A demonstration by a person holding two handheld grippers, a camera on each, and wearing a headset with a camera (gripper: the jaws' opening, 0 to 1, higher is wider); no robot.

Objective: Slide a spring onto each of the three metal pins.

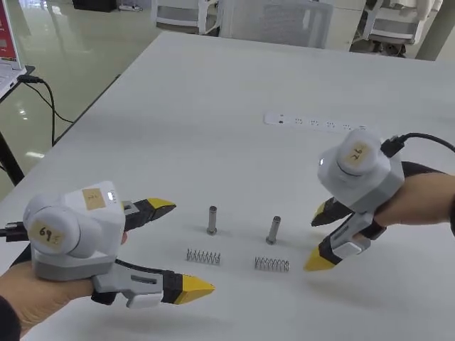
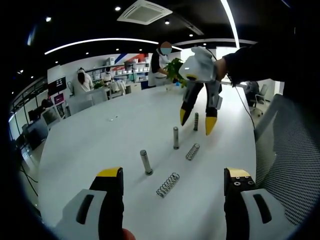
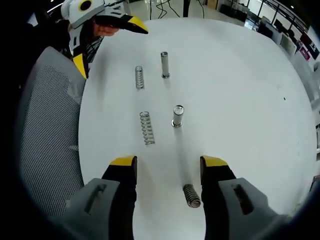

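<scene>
Left claw, nearest the lens, is held spread wide and empty, its yellow tips aimed at the parts, a pose judged to be readiness for a pick-up. The white tabletop is seen bare around the work, so the small parts are easily told apart. The right claw is likewise opened wide with nothing gripped. Between its jaws the third pin is seen standing, already wrapped in a coil, so one pin of three is judged done. Two bare pins, the left-hand pin and the right-hand pin, are stood upright near each other. One loose spring is laid flat just in front of the first and another spring in front of the second, apparently paired off for threading.
</scene>
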